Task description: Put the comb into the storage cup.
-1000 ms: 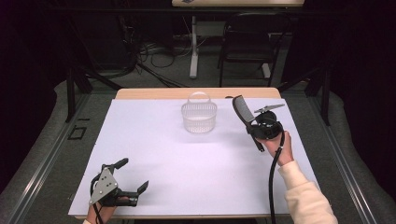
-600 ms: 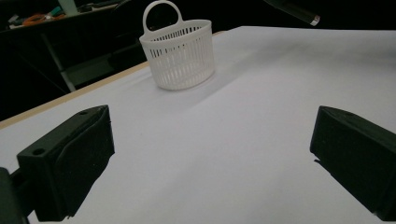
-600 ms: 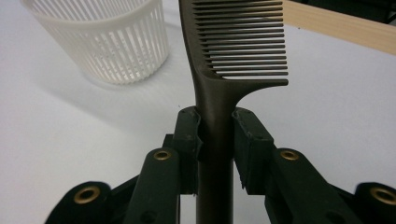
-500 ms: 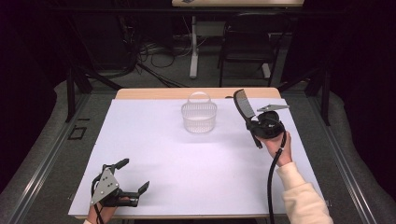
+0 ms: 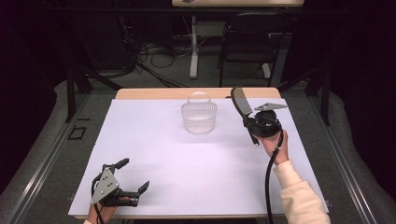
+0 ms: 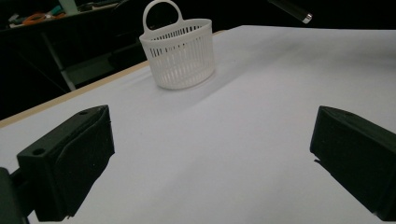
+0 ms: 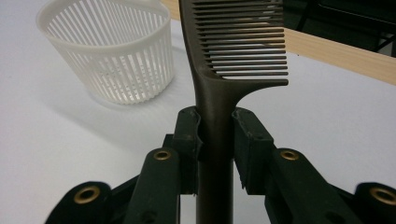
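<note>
A dark comb (image 5: 241,103) (image 7: 219,70) is held upright above the table's right side, its handle clamped between the jaws of my right gripper (image 5: 250,122) (image 7: 217,135). A white slatted plastic basket (image 5: 199,116) (image 6: 180,49) (image 7: 109,56) with a loop handle stands on the white table cover at the back centre, to the left of the comb. My left gripper (image 5: 133,176) (image 6: 210,154) rests near the front left edge, jaws wide apart with nothing between them.
The white cover (image 5: 196,163) spreads over most of the table, with a wooden strip (image 5: 154,94) showing at the far edge. A black chair (image 5: 247,37) and cables stand on the floor beyond the table. The right gripper's black cable (image 5: 270,177) runs down along the forearm.
The comb and right gripper have shifted only slightly; the left gripper has stayed put.
</note>
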Demonstrator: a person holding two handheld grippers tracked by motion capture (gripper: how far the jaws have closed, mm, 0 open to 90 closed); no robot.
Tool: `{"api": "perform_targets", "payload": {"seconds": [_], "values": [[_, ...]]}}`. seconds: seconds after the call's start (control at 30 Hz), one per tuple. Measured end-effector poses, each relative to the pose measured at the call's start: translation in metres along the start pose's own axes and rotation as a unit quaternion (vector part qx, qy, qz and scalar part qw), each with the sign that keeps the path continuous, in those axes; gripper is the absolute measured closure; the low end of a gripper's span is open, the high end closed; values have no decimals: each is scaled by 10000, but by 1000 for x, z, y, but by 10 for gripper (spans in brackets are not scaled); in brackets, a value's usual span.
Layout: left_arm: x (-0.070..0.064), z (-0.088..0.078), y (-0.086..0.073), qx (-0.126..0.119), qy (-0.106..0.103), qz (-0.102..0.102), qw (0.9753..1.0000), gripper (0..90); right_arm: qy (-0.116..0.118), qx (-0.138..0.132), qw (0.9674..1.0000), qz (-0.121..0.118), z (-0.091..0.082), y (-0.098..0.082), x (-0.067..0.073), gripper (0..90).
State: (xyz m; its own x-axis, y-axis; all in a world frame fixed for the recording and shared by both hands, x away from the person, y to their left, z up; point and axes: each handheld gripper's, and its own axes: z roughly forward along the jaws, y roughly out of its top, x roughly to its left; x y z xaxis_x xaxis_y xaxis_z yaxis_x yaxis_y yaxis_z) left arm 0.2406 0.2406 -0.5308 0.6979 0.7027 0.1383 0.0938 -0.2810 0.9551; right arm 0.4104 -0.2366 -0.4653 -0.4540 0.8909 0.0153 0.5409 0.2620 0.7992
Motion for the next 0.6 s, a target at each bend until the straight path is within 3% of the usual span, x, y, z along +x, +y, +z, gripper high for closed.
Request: {"api": "perform_targets", "payload": {"seconds": [0.6], "values": [[1,0,-1,-13,28,-46,10000,0,-10,-227,9994,-253,0,22,4,726]]}}
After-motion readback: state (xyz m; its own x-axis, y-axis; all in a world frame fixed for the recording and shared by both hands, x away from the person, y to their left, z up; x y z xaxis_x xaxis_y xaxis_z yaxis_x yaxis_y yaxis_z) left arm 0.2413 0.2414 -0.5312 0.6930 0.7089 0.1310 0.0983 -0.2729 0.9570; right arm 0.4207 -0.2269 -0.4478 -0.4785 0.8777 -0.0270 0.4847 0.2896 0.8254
